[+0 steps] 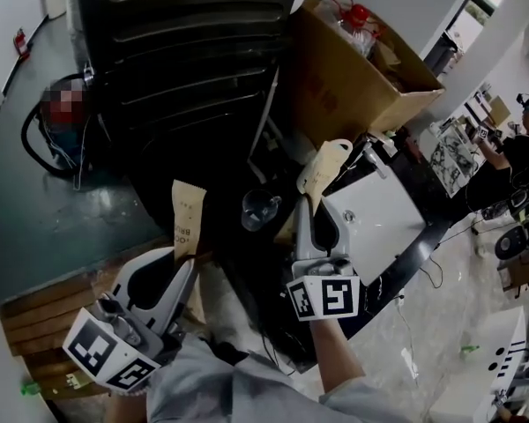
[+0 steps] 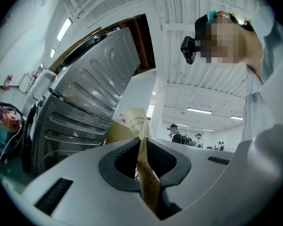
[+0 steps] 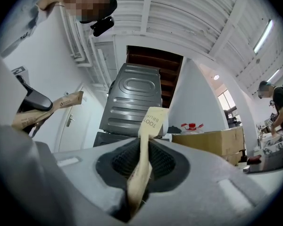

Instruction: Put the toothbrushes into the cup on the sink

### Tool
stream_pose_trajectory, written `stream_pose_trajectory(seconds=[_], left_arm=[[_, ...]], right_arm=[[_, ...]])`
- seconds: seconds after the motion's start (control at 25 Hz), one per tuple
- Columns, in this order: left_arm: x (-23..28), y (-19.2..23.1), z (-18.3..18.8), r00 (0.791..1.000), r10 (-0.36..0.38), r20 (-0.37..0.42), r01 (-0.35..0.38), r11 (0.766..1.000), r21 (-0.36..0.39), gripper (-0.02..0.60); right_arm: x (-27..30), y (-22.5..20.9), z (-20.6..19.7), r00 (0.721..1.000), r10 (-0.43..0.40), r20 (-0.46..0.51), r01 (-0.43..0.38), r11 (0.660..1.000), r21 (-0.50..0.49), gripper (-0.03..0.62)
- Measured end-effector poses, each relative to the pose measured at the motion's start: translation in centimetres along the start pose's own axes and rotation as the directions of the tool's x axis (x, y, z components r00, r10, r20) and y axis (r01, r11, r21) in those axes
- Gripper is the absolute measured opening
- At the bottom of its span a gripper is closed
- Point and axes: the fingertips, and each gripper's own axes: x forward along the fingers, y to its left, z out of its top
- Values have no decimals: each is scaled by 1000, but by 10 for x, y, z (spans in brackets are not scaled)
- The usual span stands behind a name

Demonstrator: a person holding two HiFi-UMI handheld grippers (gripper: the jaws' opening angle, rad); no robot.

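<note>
Head view, looking steeply down: the left tool (image 1: 183,261), at lower left, is clamped on a paper-wrapped toothbrush (image 1: 189,217) that stands nearly upright above its jaws. The right tool (image 1: 320,229), at centre, is pinched on a second wrapped toothbrush (image 1: 325,167), which leans slightly to the right. Each tool carries a marker cube (image 1: 324,296) at its near end.

A clear glass cup (image 1: 260,208) stands between the two packets and a little beyond the tools, just beside the white sink (image 1: 383,223). Neither toothbrush is in the cup.

Left gripper view shows the dark pads closed on the tan wrapper, the packet's printed end rising above the jaws. Right gripper view shows the same grip, the wrapper squeezed thin between the ribbed pads and its printed end bent over at the top. The other packet is visible at that view's left edge.

Behind the cup rises a dark ribbed metal panel (image 1: 194,60). An open cardboard box (image 1: 357,77) sits to its right, above the sink. A person (image 1: 516,152) in dark clothing stands well apart at the far right.
</note>
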Motion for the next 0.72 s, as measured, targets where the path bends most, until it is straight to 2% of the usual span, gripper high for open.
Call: stream_pose_trajectory(seconds=[0.4, 0.72], left_arm=[[-13, 29, -6, 996, 89, -19, -89, 996, -9, 41], [-20, 42, -9, 988, 147, -38, -148, 989, -8, 41]], right_arm=[[42, -9, -39, 1000, -13, 6, 13, 1000, -24, 46], [63, -3, -75, 999, 12, -31, -14, 999, -52, 48]])
